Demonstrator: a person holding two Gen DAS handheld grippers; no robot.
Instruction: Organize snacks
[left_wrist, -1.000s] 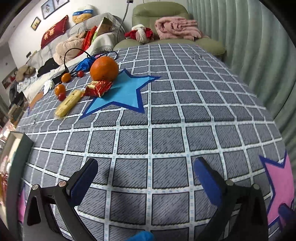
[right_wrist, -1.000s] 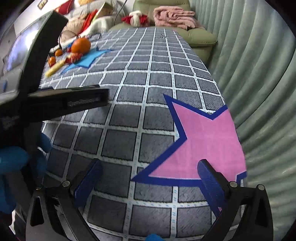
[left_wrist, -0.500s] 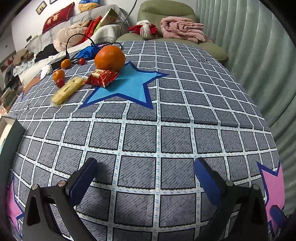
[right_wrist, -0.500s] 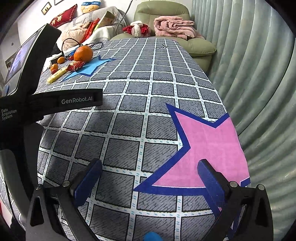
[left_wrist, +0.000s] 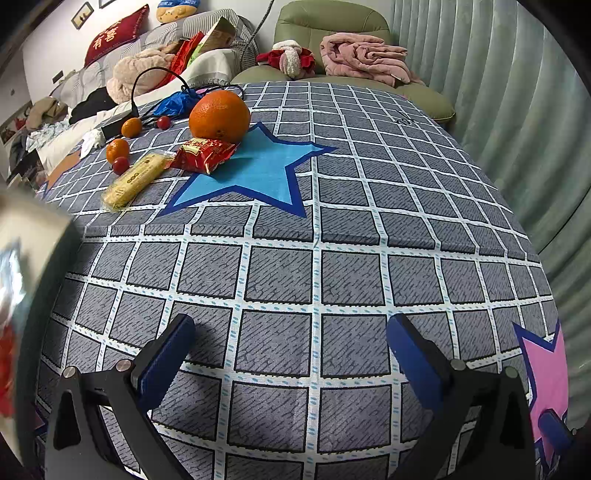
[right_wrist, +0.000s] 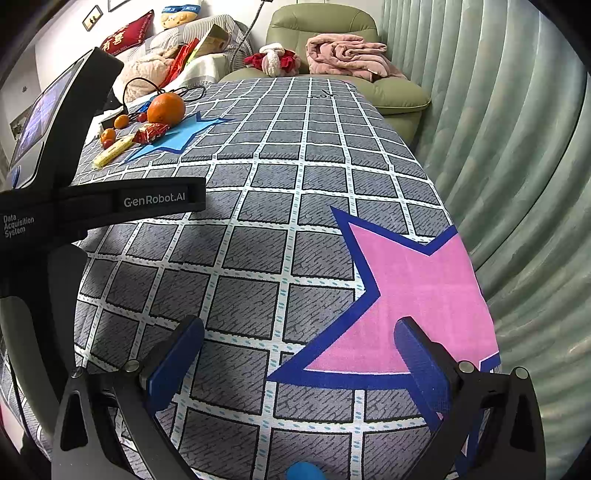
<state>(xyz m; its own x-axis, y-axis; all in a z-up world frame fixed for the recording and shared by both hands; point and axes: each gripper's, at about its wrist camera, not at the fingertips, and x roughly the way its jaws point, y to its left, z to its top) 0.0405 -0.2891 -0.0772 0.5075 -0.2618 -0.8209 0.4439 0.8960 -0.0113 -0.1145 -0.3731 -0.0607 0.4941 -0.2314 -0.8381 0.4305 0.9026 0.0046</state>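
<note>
**Snacks wait far ahead of empty tongs**

Both tongs, left (left_wrist: 290, 352) and right (right_wrist: 299, 356), gape apart, holding nothing, probably readying a reach. The red packet (left_wrist: 204, 154) and yellow bar (left_wrist: 135, 179) lie well ahead-left, beside the orange (left_wrist: 219, 116).

green armchair (left_wrist: 332, 33) with pink blanket (left_wrist: 364, 57), pale green curtain (left_wrist: 517, 110) at right, cluttered sofa (left_wrist: 122, 62), white wall (left_wrist: 55, 33)

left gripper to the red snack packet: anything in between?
Nothing: the left wrist view shows only bare checked tablecloth between the open left gripper and the red snack packet.
</note>
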